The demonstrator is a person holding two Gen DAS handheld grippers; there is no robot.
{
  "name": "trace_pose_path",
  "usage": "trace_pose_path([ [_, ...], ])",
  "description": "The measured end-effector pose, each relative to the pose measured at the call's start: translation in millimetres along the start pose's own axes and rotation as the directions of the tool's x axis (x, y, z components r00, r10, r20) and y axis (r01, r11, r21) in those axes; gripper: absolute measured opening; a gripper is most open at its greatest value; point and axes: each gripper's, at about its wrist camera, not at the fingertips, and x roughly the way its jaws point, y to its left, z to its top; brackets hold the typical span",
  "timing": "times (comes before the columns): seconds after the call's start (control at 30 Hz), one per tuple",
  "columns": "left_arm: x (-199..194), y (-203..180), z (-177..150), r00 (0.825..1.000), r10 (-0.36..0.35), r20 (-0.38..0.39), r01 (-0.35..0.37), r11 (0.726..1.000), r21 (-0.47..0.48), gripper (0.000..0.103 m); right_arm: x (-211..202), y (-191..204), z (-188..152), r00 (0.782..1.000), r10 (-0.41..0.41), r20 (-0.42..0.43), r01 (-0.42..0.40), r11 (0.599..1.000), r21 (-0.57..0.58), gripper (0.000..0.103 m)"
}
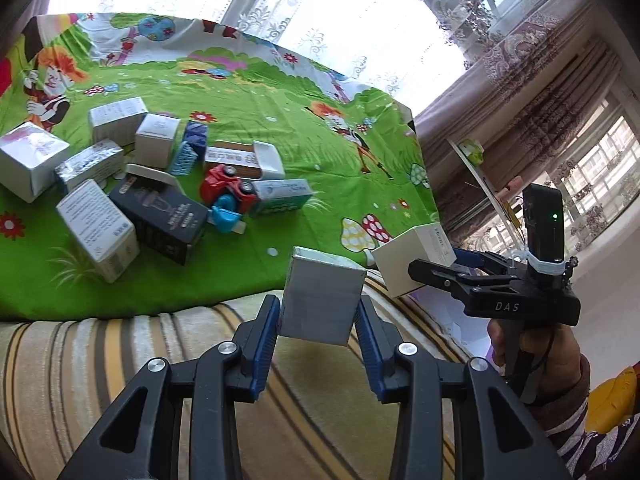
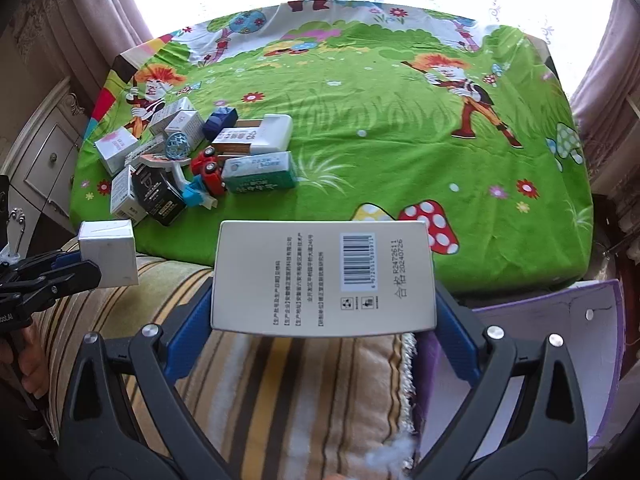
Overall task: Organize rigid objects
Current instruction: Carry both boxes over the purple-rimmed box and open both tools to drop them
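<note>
My left gripper (image 1: 317, 312) is shut on a small white box (image 1: 320, 300), held over the striped cushion; the same box shows in the right wrist view (image 2: 108, 254). My right gripper (image 2: 323, 312) is shut on a cream box with a barcode (image 2: 324, 276), also seen in the left wrist view (image 1: 412, 258), near the table's front edge. A pile of boxes (image 1: 96, 224) lies on the left of the green cartoon cloth (image 2: 400, 128), together with a red toy car (image 2: 208, 172), a teal box (image 2: 260, 176) and a black box (image 1: 160, 216).
A striped cushion (image 2: 280, 392) lies below both grippers. A purple-edged white open box (image 2: 520, 360) stands at the lower right of the right wrist view. A white drawer cabinet (image 2: 40, 152) stands left of the table. Curtains and windows are behind.
</note>
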Motion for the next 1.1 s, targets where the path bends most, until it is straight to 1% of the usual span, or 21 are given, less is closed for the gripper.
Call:
trace_pose_path([
  [0.23,24,-51,-2,0.995,-0.082,-0.051,0.086,0.994,0.068,0.04,-24,-50,-29,0.998,-0.061,0.008,0.06,0.994,0.089,0.099],
  [0.43,48,-92,-5,0.983,-0.144,-0.112,0.157,0.981,0.112,0.04,-45,-92,-53,0.992,-0.127,0.016,0.122,0.976,0.18,0.099],
  [0.77,90,-146,-14,0.959,-0.179,-0.221,0.218,0.962,0.167,0.04,-59,-134,-86,0.98,-0.199,0.001,0.192,0.945,0.264,0.099],
  [0.93,112,-171,-21,0.945,-0.174,-0.277,0.235,0.95,0.205,0.04,-65,-158,-99,0.974,-0.226,-0.005,0.216,0.923,0.318,0.099],
  [1.1,127,-191,-28,0.935,-0.165,-0.315,0.247,0.939,0.241,0.04,-70,-180,-111,0.968,-0.249,-0.021,0.239,0.9,0.364,0.099],
])
